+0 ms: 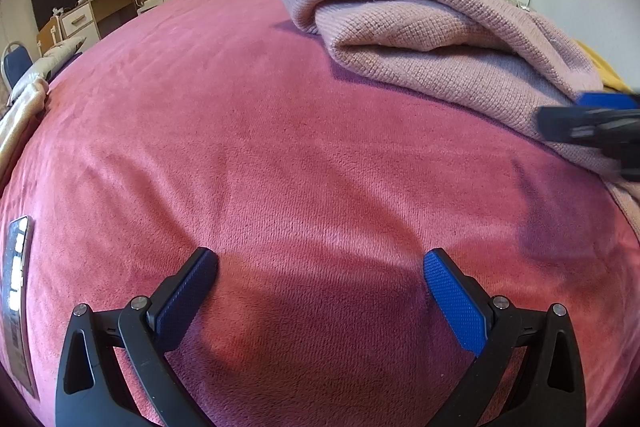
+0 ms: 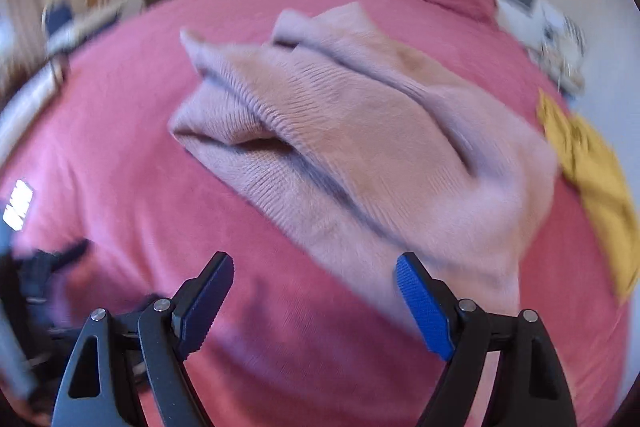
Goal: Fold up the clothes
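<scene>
Jaws wide on left gripper (image 1: 320,291) and right gripper (image 2: 314,297), nothing held. Folded pink sweater (image 2: 360,139) on bed (image 2: 160,187), long axis diagonal, upper-left to lower-right.

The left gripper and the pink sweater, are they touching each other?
Apart. In the left wrist view the left gripper stands open over bare bedspread, and the pink sweater lies well beyond its fingertips.

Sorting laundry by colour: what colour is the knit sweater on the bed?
Pale dusty pink sweater, sharpest in the left wrist view.
</scene>
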Tool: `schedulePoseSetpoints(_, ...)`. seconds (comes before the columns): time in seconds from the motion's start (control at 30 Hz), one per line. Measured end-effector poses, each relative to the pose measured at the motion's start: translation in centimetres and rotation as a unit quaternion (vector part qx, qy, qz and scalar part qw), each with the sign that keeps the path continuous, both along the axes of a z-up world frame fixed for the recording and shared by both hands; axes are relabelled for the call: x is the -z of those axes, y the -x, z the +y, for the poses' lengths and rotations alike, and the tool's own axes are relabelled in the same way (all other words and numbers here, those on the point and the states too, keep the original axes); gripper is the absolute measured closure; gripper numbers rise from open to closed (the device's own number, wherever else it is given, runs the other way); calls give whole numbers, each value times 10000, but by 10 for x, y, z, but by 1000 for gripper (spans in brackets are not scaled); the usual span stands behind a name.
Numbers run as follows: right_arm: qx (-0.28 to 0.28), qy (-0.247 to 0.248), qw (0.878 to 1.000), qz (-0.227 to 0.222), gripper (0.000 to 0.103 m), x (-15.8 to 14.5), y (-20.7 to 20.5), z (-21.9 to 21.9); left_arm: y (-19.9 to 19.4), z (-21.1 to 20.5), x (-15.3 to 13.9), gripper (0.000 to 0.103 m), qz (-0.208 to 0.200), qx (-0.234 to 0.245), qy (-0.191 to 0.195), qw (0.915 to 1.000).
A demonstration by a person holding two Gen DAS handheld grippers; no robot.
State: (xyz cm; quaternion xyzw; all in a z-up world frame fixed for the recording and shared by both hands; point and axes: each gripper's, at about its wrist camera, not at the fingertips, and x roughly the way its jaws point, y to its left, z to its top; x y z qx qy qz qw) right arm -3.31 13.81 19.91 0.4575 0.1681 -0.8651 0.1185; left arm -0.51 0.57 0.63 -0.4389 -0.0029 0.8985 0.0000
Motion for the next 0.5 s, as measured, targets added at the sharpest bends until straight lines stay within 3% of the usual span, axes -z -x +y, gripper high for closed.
schedulePoseSetpoints(0.07, -46, -478, 9988, -45, 26, 18, 16, -12, 0, 0, 1, 0, 7, 0, -30, 10000)
schedulePoseSetpoints(0.17, 128, -445, 9989, 14, 32, 28, 33, -10, 0, 1, 1, 0, -1, -1, 20, 10000)
schedulePoseSetpoints(0.27, 509, 265, 9982, -143, 59, 21, 47, 7, 1, -1, -4, 0, -90, 49, 50, 9999)
schedulePoseSetpoints(0.3, 587, 618, 9961, -214, 80, 14, 48, 15, 2, -3, -7, 0, -159, 101, 4, 9998)
schedulePoseSetpoints(0.33, 664, 1000, 9924, -274, 90, 6, 46, 25, 2, -5, -10, 0, -255, 175, -54, 9995)
schedulePoseSetpoints(0.5, 736, 2559, 9629, -439, 93, -40, 12, 68, -8, -30, -31, 0, -673, 225, -519, 9961)
